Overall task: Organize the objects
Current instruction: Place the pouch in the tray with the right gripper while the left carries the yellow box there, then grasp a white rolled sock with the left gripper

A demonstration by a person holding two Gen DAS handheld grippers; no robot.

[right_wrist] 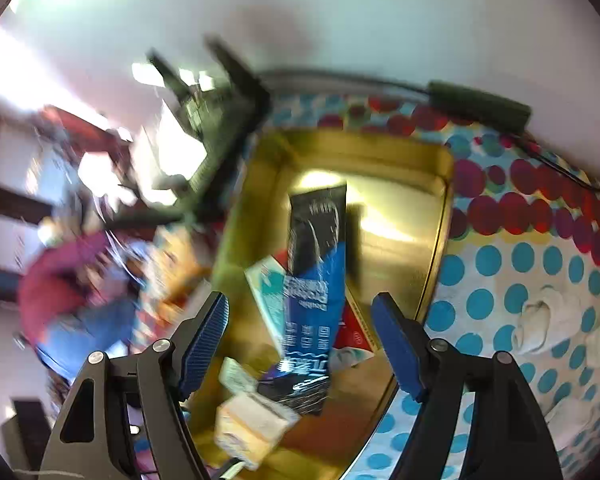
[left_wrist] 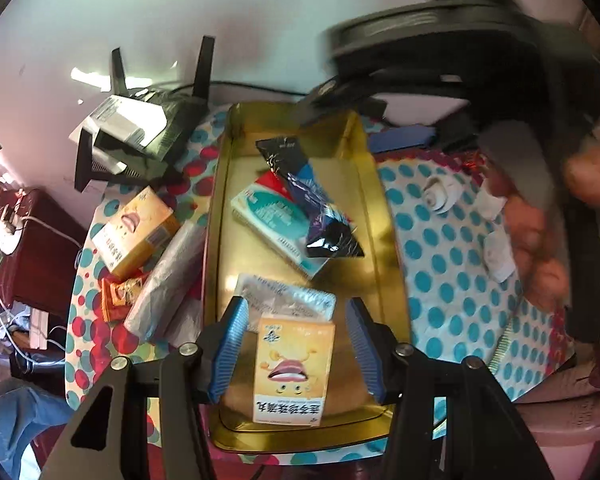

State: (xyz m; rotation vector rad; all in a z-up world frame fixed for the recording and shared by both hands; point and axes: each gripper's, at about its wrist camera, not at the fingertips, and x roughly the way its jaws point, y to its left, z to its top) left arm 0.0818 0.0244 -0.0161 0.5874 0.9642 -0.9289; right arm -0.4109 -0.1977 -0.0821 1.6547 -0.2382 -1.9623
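Left wrist view: we see our left gripper (left_wrist: pixel 296 344) with its jaws apart around a yellow medicine box (left_wrist: pixel 294 372); the pads do not press it. The box lies low in the gold tin tray (left_wrist: pixel 392 264).
Handling: we judge it light, stiff card; take its long sides.
Right wrist view: our right gripper (right_wrist: pixel 300 344) has its jaws apart, holding nothing, above a black-and-blue sachet (right_wrist: pixel 314 280) lying in the tray.
Handling: slick, soft foil, we judge; pinch mid-length.
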